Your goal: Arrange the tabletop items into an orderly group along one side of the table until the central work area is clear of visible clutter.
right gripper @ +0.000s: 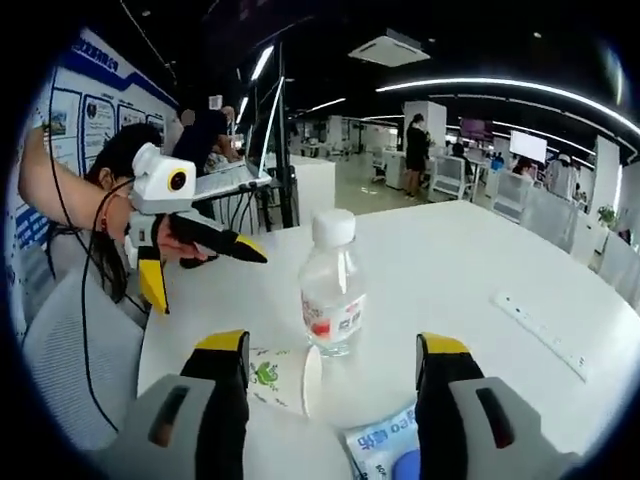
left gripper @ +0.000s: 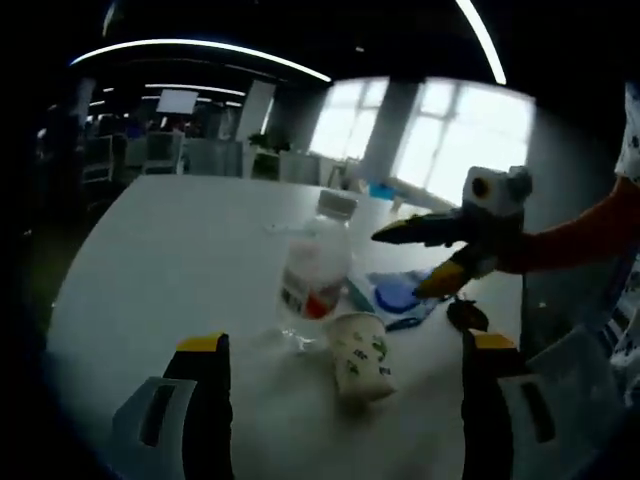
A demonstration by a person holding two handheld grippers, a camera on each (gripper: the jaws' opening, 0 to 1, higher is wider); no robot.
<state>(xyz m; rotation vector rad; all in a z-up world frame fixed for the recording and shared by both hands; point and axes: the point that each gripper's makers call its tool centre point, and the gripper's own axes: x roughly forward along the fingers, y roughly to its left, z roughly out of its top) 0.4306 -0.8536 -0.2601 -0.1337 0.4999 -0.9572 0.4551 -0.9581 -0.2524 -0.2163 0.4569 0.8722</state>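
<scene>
We're hovering both grippers, left gripper (left gripper: 340,370) and right gripper (right gripper: 330,375), jaws spread and empty, over the mid-table water bottle (right gripper: 332,290) and tipped paper cup (left gripper: 362,355); next we're probably closing on the bottle.

Bottle (left gripper: 318,262) stood upright mid-table, tipped paper cup (left gripper: 361,355) just beside it — both blocked the centre. Far tabletop (left gripper: 180,240) lay open.

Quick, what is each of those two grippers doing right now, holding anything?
Left gripper: open, holding nothing; the paper cup lies ahead between its jaws.
Right gripper: open, holding nothing; the water bottle stands ahead.
</scene>
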